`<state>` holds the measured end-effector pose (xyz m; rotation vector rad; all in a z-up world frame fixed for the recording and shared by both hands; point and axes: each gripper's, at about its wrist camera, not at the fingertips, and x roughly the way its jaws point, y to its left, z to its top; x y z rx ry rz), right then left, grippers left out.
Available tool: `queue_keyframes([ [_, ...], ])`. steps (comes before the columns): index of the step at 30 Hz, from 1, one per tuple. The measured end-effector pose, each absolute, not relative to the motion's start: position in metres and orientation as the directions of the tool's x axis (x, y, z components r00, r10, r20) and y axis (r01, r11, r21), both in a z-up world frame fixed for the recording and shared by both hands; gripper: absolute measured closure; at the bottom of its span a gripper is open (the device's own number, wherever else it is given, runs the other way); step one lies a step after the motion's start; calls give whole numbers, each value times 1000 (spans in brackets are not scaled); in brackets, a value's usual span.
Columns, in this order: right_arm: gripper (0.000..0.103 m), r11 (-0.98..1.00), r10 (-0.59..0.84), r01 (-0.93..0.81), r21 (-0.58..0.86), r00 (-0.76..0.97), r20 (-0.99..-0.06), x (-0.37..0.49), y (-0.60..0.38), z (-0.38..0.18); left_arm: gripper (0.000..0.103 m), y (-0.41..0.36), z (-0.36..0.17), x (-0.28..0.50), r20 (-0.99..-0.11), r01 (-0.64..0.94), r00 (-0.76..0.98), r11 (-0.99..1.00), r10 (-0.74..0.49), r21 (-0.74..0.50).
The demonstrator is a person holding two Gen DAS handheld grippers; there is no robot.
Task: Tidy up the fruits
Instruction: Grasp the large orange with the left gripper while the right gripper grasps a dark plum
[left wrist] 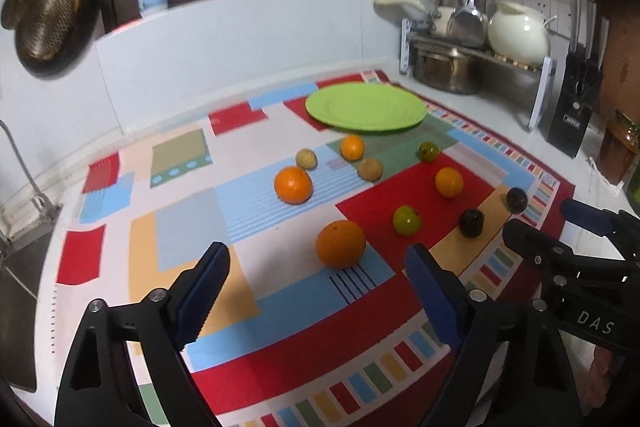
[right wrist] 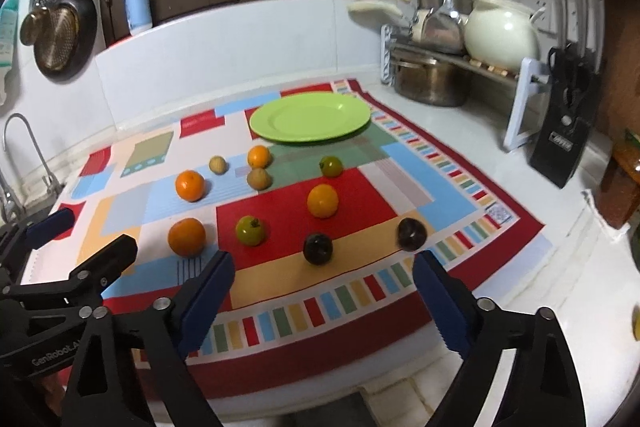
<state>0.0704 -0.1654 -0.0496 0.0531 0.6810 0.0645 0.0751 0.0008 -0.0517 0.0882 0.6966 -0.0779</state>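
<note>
On the patterned mat (left wrist: 280, 307), ten fruits (left wrist: 340, 244) lie loose, near an empty green plate (left wrist: 366, 107). Left gripper (left wrist: 316, 287) and right gripper (right wrist: 324, 291) hover, jaws apart, holding nothing.

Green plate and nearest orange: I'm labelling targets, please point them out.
Green plate (left wrist: 366, 107), left wrist view, on its bare centre.
Nearest orange (left wrist: 340, 244), left wrist view, on the middle of its peel.

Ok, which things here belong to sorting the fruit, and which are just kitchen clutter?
For the job: round green plate; four oranges; two green fruits; two dark purple fruits; two tan fruits.
Just lying about: steel pot; cream teapot; black knife block; blue-white pump bottle.
</note>
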Motion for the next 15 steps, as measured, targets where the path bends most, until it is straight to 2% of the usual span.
queue_keyframes([
  [11,40,992,107,-18,128,671,-734,121,-166,-88,22,0,-85,123,-738,134,671,991,-71,27],
  [15,51,990,116,-17,137,647,-754,134,-164,-97,29,2,-95,136,-764,139,639,990,-87,3],
])
